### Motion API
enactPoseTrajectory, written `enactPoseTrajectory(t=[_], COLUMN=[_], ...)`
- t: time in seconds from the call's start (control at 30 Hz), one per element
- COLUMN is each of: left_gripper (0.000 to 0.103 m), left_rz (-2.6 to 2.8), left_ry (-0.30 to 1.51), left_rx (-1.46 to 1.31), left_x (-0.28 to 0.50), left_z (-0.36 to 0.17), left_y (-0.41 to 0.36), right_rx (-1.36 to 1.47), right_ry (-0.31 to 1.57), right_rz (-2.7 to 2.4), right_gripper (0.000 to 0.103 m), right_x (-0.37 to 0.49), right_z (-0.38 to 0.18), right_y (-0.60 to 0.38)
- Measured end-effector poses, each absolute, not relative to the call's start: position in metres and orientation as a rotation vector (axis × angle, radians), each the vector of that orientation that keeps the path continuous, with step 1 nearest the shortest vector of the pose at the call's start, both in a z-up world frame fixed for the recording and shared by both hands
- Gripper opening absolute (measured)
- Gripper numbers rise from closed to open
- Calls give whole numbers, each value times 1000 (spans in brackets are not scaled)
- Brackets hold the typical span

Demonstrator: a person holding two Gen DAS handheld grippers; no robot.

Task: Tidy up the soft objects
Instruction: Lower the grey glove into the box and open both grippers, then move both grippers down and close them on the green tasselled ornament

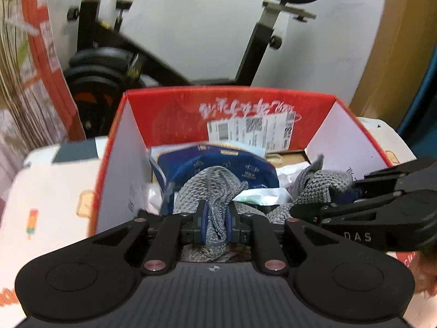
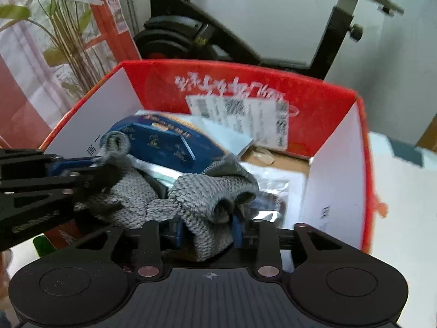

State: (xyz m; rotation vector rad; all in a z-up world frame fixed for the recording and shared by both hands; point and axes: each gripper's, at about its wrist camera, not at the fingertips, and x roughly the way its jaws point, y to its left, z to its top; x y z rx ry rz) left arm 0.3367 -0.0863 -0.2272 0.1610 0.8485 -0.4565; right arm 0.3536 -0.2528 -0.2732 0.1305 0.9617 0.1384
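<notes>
A grey knitted cloth [image 1: 210,183] hangs over an open red cardboard box [image 1: 232,93], stretched between both grippers. My left gripper [image 1: 215,218] is shut on one bunched end, its blue pads [image 1: 202,220] pressing the knit from both sides. In the right wrist view my right gripper [image 2: 209,227] holds the other end of the cloth [image 2: 213,188], which fills the wider gap between its blue pads [image 2: 237,231]. The left gripper [image 2: 101,166] comes in from the left there. The right gripper [image 1: 341,191] reaches in from the right in the left wrist view.
Inside the red box [image 2: 245,71] lie a dark blue patterned package [image 2: 164,142], papers and plastic wrappers. The box has white inner flaps [image 2: 336,186] at its sides. An exercise bike [image 1: 245,54] stands behind it, a leafy plant [image 2: 54,27] at left, and a white printed surface [image 1: 49,205] lies beneath.
</notes>
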Motion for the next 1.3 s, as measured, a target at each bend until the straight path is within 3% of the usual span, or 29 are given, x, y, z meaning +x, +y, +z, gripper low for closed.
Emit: enactPoseTrajectory(t=[0.1,0.17,0.27,0.33,0.4,0.5,0.97,1.3], left_gripper=[47,52,61,78,88,99,103,103], left_rz=[-472,-477,-465,-461,-457,-451,-344,-313], left_ry=[829,807,756,725,682,626,541,547], left_rx=[192,207,231,219,206,199,137,200], left_x=[330,325,318,313,306,297,253,216], left_z=[-218,-211,-199,-191,-181,-171,-148,-166], left_y=[-85,-83,-81,-77,-71,-65,-20,5], right_rx=[108,94,78,73,80,82,137,97], right_ry=[928,905,845,800,751,703,580,606], right_rz=[121,100,64,37,20,18,-4,59], right_gripper=[44,51,71,84,100,103,103,103], right_x=[346,341,332,324,316,307,254,238], right_z=[-265,-258,-246,-238,-230,-223,-218,-229], right_y=[-254,-255,-257,-260,-264,-268,-262,-236])
